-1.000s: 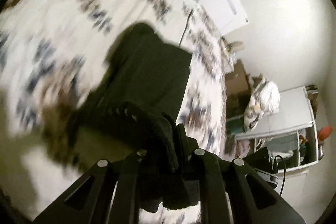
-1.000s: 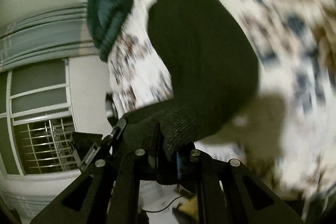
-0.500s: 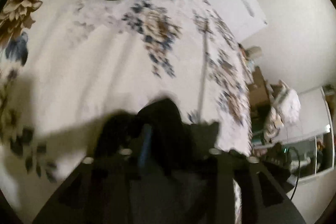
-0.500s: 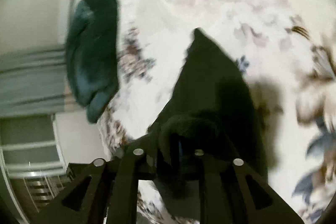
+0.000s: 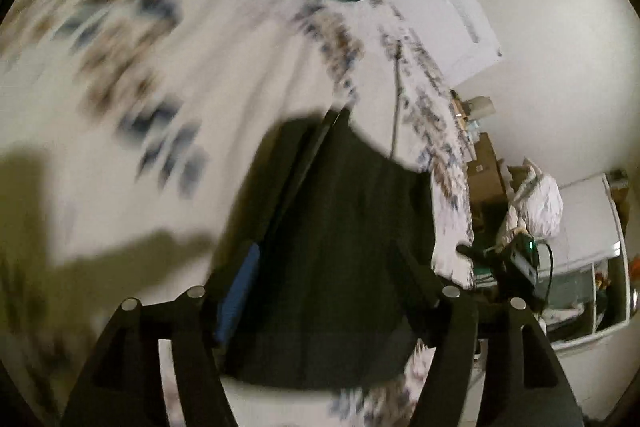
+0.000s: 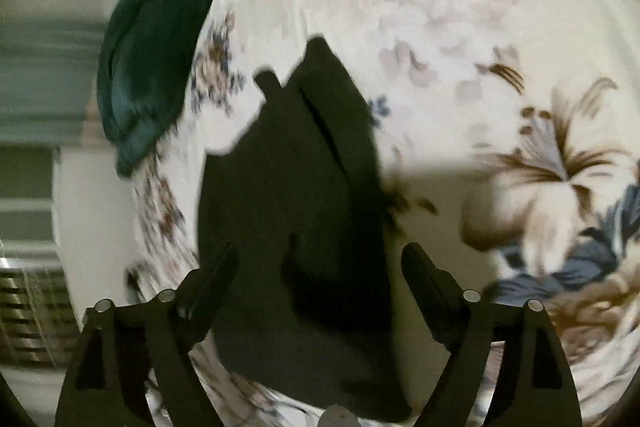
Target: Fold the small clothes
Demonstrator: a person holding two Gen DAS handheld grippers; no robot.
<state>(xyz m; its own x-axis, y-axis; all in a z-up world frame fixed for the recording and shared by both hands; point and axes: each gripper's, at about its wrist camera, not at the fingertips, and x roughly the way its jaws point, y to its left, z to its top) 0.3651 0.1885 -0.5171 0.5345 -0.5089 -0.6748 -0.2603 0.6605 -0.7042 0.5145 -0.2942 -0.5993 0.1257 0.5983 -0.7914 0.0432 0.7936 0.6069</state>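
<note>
On the floral-printed white bed sheet [image 6: 460, 11], the dark knitted garment [image 6: 296, 195] is lying folded over. You are holding both left tongs [image 5: 324, 291] and right tongs [image 6: 316, 267] apart, gripping nothing; further folds are probably remaining.

the left gripper [image 5: 326, 267] has its two fingers spread wide apart, one on each side of the view, and nothing is between them. a blue pad [image 5: 236, 301] shows on the inner side of its left finger. the right gripper [image 6: 316, 263] is also spread wide, its dark fingers [image 6: 424, 275] pointing forward and holding nothing.
</note>
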